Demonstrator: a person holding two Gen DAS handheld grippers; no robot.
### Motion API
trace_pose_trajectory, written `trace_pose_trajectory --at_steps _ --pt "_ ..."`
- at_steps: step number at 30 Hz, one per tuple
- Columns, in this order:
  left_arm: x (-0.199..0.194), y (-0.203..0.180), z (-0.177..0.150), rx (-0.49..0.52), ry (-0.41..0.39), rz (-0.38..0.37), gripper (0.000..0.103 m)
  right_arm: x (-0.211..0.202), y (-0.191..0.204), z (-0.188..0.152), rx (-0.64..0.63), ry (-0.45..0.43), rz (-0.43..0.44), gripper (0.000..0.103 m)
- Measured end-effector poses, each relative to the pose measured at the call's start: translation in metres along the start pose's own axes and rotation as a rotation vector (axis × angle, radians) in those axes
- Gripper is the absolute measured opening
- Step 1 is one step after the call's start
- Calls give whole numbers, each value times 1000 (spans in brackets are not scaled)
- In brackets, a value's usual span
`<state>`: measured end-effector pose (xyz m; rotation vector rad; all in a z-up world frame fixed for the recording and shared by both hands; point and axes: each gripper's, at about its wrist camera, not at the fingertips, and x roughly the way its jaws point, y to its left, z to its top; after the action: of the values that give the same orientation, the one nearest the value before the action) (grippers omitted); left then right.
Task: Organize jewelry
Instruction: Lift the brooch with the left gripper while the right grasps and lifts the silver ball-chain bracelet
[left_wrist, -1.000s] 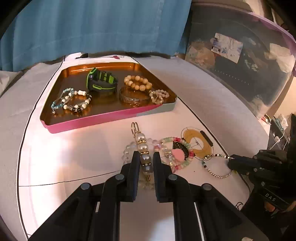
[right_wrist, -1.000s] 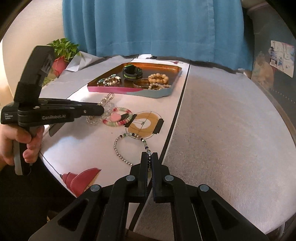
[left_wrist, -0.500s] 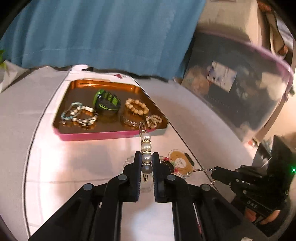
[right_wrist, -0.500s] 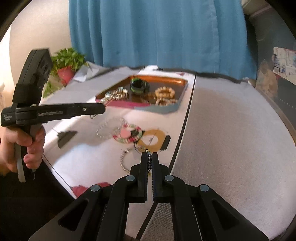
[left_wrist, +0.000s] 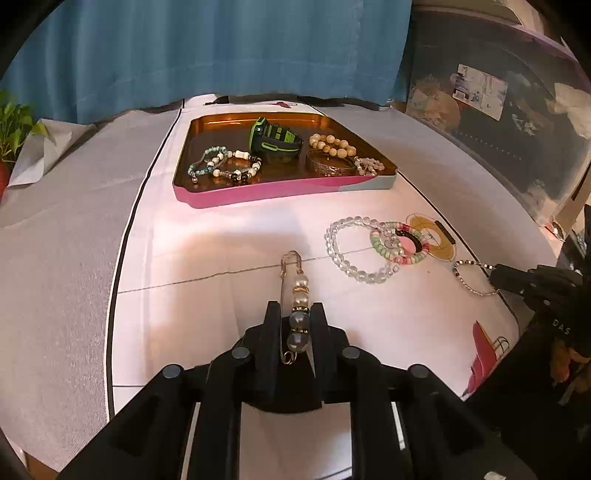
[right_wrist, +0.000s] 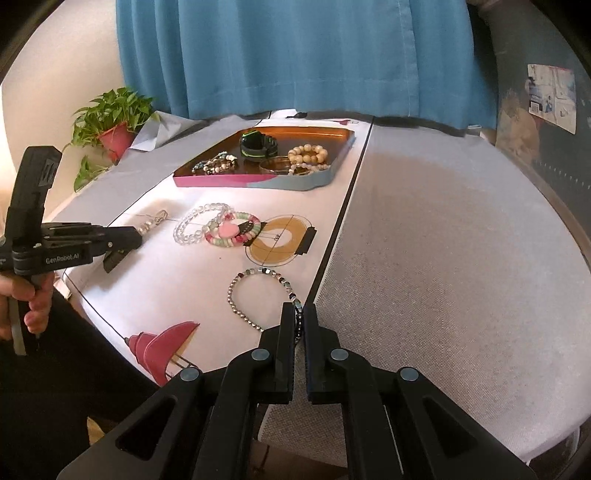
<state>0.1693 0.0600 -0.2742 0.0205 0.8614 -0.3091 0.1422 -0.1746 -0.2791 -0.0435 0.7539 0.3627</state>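
Left wrist view: a pearl-beaded gold pin (left_wrist: 297, 306) is gripped between the left claw (left_wrist: 294, 325), whose jaws have just been opening slightly. A clear bead bracelet (left_wrist: 351, 251) and pink-rimmed metal tray (left_wrist: 280, 190) lie ahead on the white worktop (left_wrist: 207, 251). The right claw (right_wrist: 299, 325) is clamped on a faceted silver bracelet (right_wrist: 255, 291).

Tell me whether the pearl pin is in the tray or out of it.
Out. The pearl pin sits between the left gripper's fingers over the white cloth, short of the tray, which holds only bracelets and a watch.
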Motion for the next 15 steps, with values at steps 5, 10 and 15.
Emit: trace_pose_trajectory --at_steps 5,10,15 --pt "7 -2 6 0 -1 -1 8 3 5 2 -44 5 -20 4" --pt "7 -6 12 -8 23 8 8 -2 1 6 -37 -16 -11 4" --pt "-4 -11 17 -38 14 16 8 -24 1 23 -11 -87 33 4"
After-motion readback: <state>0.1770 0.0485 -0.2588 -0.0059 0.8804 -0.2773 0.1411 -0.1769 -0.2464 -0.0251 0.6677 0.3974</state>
